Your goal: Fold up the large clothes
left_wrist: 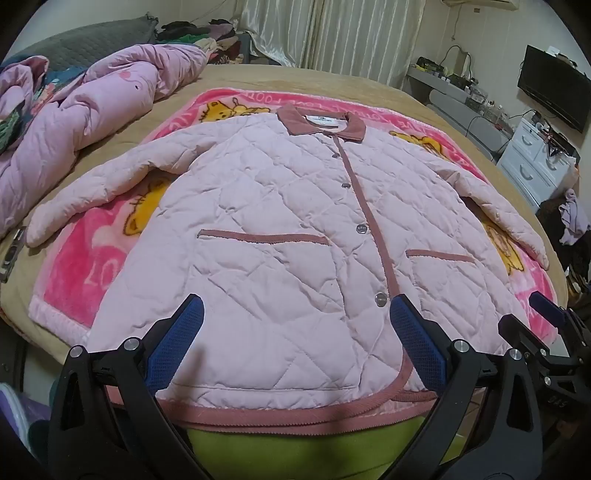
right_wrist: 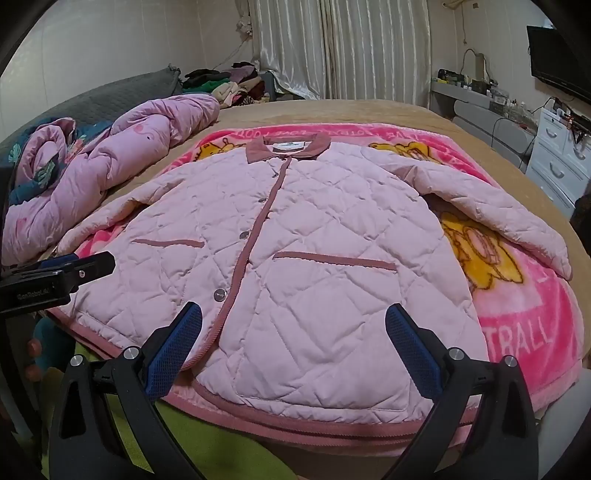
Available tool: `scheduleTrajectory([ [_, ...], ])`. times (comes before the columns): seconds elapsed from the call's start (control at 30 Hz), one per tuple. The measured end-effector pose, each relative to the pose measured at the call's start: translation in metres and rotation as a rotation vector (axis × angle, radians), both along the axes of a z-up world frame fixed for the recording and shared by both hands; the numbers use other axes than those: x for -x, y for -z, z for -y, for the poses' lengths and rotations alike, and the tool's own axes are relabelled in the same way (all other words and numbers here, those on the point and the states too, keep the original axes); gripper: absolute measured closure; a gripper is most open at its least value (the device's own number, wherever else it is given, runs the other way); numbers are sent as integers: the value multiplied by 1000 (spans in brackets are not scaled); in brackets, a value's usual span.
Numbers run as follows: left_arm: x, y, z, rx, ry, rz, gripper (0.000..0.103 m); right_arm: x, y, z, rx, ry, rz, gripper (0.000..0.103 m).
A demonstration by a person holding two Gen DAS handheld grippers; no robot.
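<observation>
My left gripper (left_wrist: 295, 332) and right gripper (right_wrist: 293, 332) gape empty near the jacket (left_wrist: 280, 229); soft, puffy, light, so I'd pinch the sleeve cuffs.

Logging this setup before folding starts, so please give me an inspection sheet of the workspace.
Surface: bed with a tan cover; pink cartoon blanket spread over it.
Job's things: pink quilted jacket lying flat, front up, buttoned, sleeves out to both sides.
Clutter: crumpled pink quilt beside the jacket; clothes pile beyond the bed.
Grippers: left gripper and right gripper open, above the hem, holding nothing.
Cables: wires at the far shelf.
Surroundings: curtains, white drawers, wall screen.
</observation>
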State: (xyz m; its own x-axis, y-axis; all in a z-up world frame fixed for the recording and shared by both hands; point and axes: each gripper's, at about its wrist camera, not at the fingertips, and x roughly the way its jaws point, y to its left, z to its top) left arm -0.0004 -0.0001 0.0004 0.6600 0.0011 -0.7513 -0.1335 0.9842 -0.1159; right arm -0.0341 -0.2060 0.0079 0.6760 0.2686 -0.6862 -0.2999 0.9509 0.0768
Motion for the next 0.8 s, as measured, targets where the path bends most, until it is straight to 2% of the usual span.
scheduleTrajectory([
  [0.4,1,-1,-1,-1,-1,-1,8,-3,1,3,0,2,-3,4],
  [0.6,-10,4,8,-2,10,-5,8,-18,0,5,-14,-3,-14,4],
  [0.8,-26,-6,8,5,4,-10,8,-37,-5,6,-27,3,-5,4],
])
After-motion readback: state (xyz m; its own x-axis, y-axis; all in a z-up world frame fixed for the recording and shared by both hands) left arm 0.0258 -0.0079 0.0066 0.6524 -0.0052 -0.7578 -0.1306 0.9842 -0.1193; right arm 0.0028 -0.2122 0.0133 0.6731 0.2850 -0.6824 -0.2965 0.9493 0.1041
